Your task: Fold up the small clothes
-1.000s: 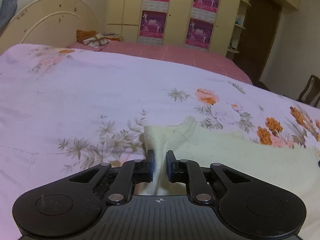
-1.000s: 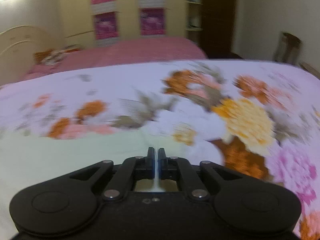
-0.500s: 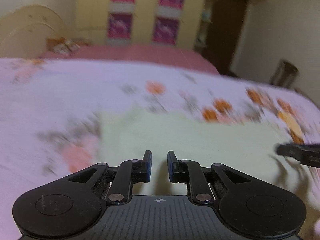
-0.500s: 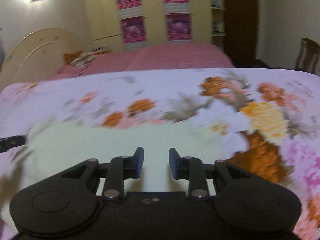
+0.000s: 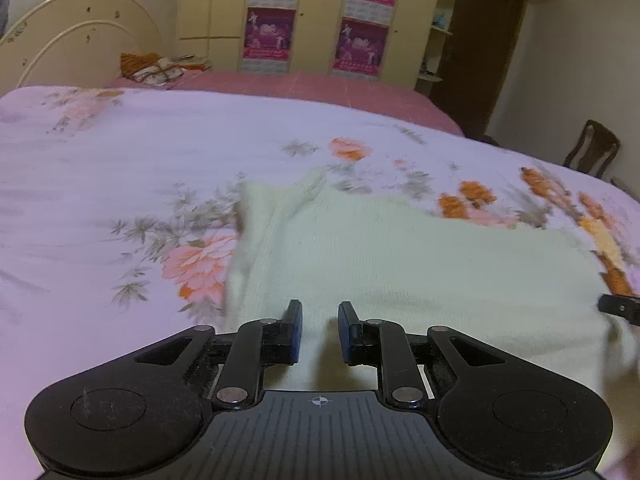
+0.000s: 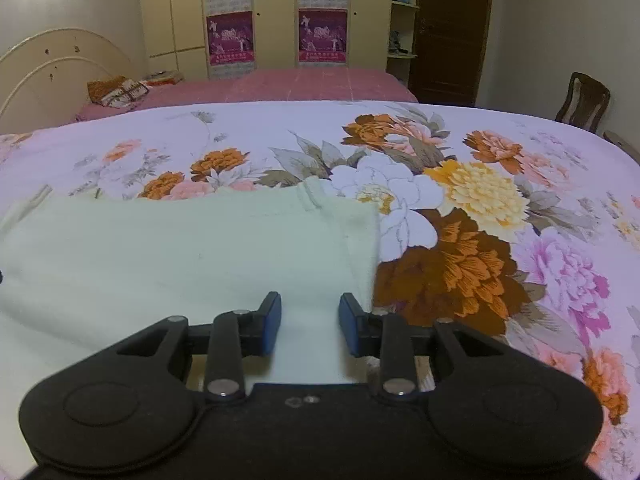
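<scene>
Cream garment (image 5: 400, 264) on floral bedspread (image 5: 120, 168)

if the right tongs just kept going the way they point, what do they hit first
Most likely the pale cream knit garment lying flat on the floral bedspread. The right tongs stand open, angled down over its right edge, nothing between them. Depth is hard to judge.

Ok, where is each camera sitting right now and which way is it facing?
Left wrist: on the left gripper, looking down across the cream garment near its left edge; its own jaws show, open and empty.
Right wrist: on the right gripper, over the garment's right edge; its own jaws show, open and empty.
Both share the garment, the floral bedspread and the wardrobe; the jaws have just been opening.
</scene>
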The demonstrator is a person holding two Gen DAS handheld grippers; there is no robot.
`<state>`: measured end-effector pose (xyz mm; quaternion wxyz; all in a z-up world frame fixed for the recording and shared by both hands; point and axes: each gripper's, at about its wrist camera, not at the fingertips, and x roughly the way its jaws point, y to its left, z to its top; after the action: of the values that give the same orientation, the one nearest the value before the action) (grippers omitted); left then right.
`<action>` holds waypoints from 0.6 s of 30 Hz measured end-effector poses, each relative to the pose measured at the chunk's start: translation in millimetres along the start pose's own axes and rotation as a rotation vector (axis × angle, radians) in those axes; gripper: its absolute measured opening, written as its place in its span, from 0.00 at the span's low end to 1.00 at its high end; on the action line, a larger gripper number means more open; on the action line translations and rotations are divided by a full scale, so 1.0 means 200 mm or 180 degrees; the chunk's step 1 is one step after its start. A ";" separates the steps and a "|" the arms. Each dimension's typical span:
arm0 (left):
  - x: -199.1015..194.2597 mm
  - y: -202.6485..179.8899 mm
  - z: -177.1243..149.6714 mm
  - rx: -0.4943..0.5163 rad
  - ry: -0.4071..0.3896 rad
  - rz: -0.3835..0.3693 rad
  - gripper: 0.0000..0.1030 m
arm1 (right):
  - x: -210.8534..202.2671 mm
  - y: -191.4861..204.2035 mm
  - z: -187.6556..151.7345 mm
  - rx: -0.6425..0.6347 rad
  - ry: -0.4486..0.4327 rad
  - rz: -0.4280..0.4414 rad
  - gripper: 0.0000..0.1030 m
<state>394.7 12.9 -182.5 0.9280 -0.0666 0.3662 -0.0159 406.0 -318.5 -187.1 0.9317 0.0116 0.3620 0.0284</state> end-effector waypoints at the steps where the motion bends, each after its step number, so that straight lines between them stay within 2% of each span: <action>1: -0.03 -0.03 0.01 0.0052 -0.0022 -0.0064 0.19 | -0.04 0.01 0.00 0.0021 -0.0045 0.0045 0.33; 3: -0.05 -0.11 0.01 0.0152 -0.0020 -0.0175 0.25 | -0.11 0.07 0.01 -0.0040 -0.0128 0.0198 0.33; 5: -0.04 -0.17 0.00 0.0189 0.0016 -0.0256 0.58 | -0.14 0.17 0.01 -0.0127 -0.0141 0.0374 0.31; 6: -0.04 -0.21 -0.01 0.0210 0.0004 -0.0270 0.60 | -0.14 0.22 0.01 -0.0174 -0.0149 0.0434 0.31; 11: 0.01 -0.27 -0.07 0.0399 0.0091 -0.0228 0.60 | -0.12 0.38 -0.01 -0.0301 -0.0110 0.0554 0.31; 13: 0.00 -0.26 -0.10 0.0513 0.0067 -0.0238 0.60 | -0.08 0.41 -0.05 -0.0460 -0.0006 0.0479 0.32; 15: -0.03 -0.25 -0.12 0.0650 0.0090 -0.0214 0.60 | -0.06 0.39 -0.09 -0.0533 0.0022 0.0393 0.33; 18: -0.06 -0.18 -0.16 0.0609 0.0164 -0.0216 0.60 | -0.08 0.29 -0.11 -0.0400 0.0020 0.0349 0.33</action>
<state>364.7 -25.7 -192.1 0.9193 0.0104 0.3843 -0.0839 376.9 -262.4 -189.0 0.9265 -0.0272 0.3612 0.1020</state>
